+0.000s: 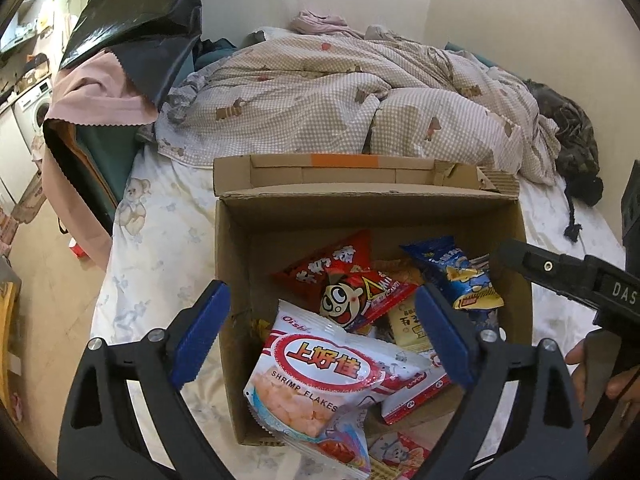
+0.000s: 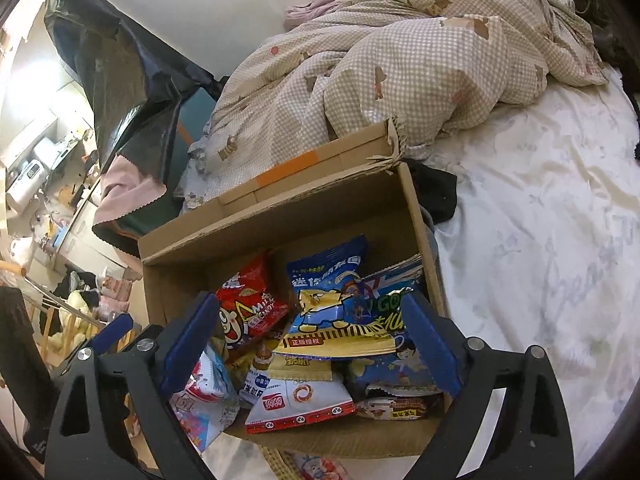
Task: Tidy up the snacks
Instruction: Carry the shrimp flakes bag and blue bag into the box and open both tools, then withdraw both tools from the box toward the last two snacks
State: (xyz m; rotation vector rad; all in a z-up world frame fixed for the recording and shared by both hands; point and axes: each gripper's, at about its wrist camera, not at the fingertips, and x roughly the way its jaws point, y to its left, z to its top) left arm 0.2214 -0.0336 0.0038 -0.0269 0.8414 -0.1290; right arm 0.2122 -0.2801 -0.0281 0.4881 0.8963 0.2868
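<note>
An open cardboard box (image 1: 240, 248) stands on the bed and holds several snack packs. In the left wrist view a white Oishi shrimp flakes bag (image 1: 320, 376) lies on top at the near side, with a red candy pack (image 1: 360, 296) and a blue pack (image 1: 460, 276) behind it. My left gripper (image 1: 320, 336) is open and empty over the box's near edge. In the right wrist view my right gripper (image 2: 308, 344) is open and empty above the box (image 2: 280, 216), over a blue and gold pack (image 2: 336, 320) and a white pack (image 2: 300, 400).
A checked duvet (image 1: 340, 96) is heaped behind the box. The white sheet (image 2: 540, 260) lies to the right. A black bag (image 1: 128, 12) and pink cloth hang at the left bed edge. More snack packs (image 1: 400, 456) lie in front of the box. The right gripper's body (image 1: 580, 280) is at the right.
</note>
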